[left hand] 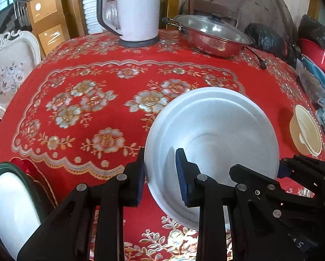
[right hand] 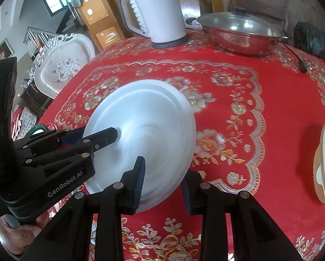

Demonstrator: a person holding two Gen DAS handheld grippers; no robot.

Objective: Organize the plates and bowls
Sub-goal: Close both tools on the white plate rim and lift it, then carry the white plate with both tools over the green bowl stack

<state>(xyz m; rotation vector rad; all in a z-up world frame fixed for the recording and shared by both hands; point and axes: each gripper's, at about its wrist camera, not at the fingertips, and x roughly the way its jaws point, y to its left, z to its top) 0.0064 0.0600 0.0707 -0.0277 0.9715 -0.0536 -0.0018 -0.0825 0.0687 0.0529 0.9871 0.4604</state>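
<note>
A large white plate (left hand: 214, 134) is held tilted above the red tablecloth, between both grippers. My left gripper (left hand: 161, 177) straddles its left rim, one blue pad on each face. My right gripper (right hand: 163, 183) straddles its right rim the same way; it also shows in the left wrist view (left hand: 279, 169). The plate (right hand: 145, 130) and the left gripper (right hand: 90, 138) show in the right wrist view. A cream bowl (left hand: 307, 130) lies on its side at the table's right. A green-rimmed white plate (left hand: 12, 206) sits at the left edge.
A white electric kettle (left hand: 134, 10) and a lidded steel pot (left hand: 210, 35) stand at the back of the table (left hand: 86, 130). Black bags (left hand: 269, 39) and a red basin (left hand: 316, 54) lie at the right. A white chair (left hand: 8, 69) stands left.
</note>
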